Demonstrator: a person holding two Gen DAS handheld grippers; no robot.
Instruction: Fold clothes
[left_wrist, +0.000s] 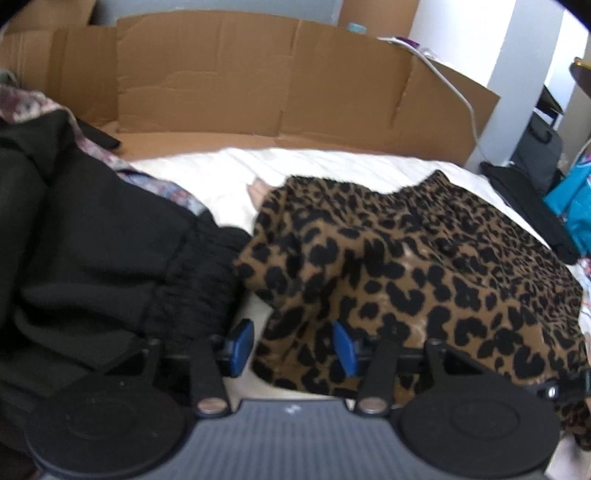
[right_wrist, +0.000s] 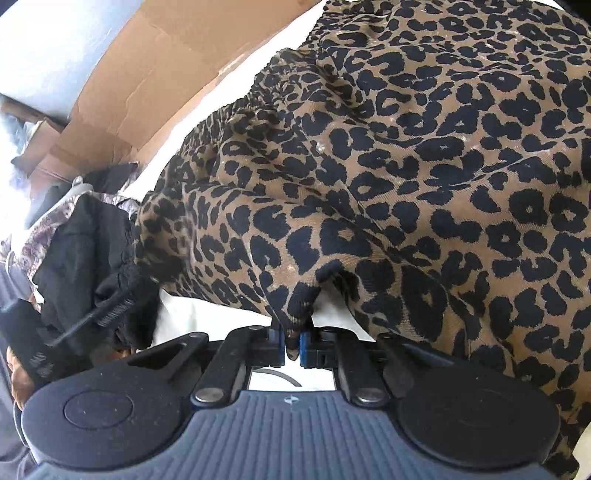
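On the white bed (left_wrist: 229, 173) the leopard skirt (left_wrist: 424, 266) lies rumpled, its hem pinched in the closed right tongs (right_wrist: 292, 341), left tongs (left_wrist: 291, 347) gaping empty alongside; a second hem grip seems next.

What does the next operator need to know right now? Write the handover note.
Right gripper: shut on a pinch of the leopard-print garment's near edge.
Left gripper: open, holding nothing, its fingers at the garment's near left edge.
The garment lies spread and rumpled on the white sheet; no tidy fold shows yet.
A black clothes pile sits to its left, unfolded, over a floral garment.
Left: grip with the left, fold the leopard piece, then do the pile.
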